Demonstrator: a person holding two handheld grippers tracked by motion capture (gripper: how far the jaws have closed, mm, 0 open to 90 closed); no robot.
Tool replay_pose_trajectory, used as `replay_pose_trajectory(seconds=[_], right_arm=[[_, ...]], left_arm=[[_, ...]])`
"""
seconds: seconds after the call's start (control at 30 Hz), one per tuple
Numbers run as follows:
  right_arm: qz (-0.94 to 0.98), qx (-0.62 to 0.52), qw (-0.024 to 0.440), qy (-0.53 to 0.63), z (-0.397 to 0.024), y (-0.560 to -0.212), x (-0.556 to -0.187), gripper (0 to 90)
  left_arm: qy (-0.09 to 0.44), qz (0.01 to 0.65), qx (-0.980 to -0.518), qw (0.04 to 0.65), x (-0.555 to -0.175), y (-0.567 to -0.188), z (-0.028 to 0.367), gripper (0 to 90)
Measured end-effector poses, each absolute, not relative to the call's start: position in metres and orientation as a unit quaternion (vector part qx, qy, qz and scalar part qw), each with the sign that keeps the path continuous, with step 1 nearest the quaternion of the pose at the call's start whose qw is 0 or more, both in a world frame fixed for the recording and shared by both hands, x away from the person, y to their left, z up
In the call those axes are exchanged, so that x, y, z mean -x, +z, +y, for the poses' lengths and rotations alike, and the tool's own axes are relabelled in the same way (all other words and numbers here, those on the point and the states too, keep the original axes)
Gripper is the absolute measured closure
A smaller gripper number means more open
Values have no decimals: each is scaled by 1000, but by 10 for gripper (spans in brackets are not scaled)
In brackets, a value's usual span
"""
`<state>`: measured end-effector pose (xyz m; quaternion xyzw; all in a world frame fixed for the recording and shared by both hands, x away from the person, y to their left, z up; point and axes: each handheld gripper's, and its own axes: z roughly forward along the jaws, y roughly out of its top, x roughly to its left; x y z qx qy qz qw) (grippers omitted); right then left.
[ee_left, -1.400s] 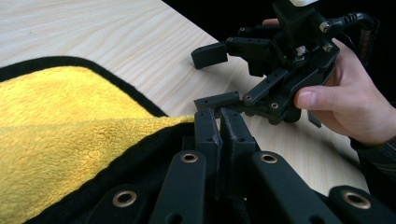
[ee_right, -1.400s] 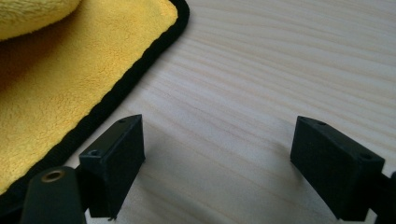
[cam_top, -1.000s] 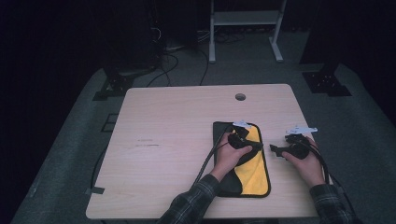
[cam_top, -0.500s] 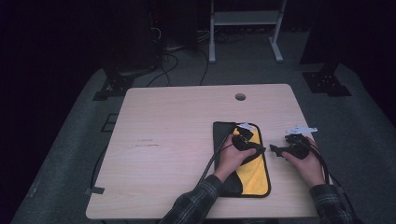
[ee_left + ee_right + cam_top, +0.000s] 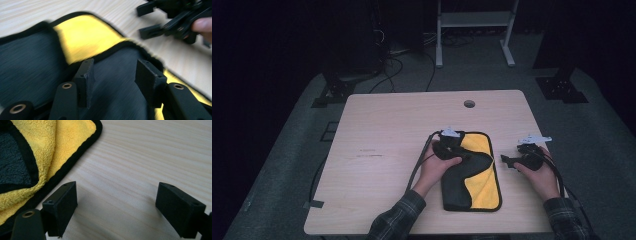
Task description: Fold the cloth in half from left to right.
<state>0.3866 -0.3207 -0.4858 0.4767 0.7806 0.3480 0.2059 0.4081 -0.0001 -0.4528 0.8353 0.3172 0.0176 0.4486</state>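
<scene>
A yellow cloth (image 5: 483, 150) with a black border lies on the table right of centre. Its dark grey underside (image 5: 457, 187) is folded over the left and lower part. My left gripper (image 5: 458, 150) hovers over that dark flap (image 5: 117, 100). Its jaws (image 5: 116, 72) have just been opening and stand open, with nothing pinched between them. To the right of the cloth, my right gripper (image 5: 507, 161) points left at it. In the right gripper view it (image 5: 117, 200) is wide open over bare wood, with the cloth's yellow corner (image 5: 72, 137) at the upper left.
The light wooden table (image 5: 382, 150) has a small round hole (image 5: 469, 104) near its far edge. Cables run off its left front edge. Dark floor, stands and a white frame lie beyond the table.
The left gripper has drawn back to the left and its jaws have parted from the cloth. More of the dark flap now lies over the yellow. The right gripper has stayed still.
</scene>
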Motion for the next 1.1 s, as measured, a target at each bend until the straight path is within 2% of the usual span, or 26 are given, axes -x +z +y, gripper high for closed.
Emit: replay_pose_trajectory(seconds=[0.4, 0.7, 0.83, 0.97, 1.07, 1.1], right_arm=[[779, -478, 207, 348, -320, -486, -387, 162], [780, -478, 207, 348, -320, -486, -387, 161], [779, -478, 207, 348, -320, -486, -387, 161], [779, -478, 207, 348, -320, -486, -387, 162], [779, -478, 207, 348, -320, -486, -387, 162], [779, -478, 207, 348, -320, -486, -387, 162]], left_arm=[[64, 347, -847, 397, -402, -462, 44, 457], [72, 342, -852, 390, -389, -473, 45, 483], [84, 333, -855, 390, -386, -474, 44, 530], [94, 316, -861, 386, -382, -474, 41, 686], [74, 317, -859, 394, -381, -475, 41, 807], [74, 317, -859, 394, -381, -475, 41, 823]])
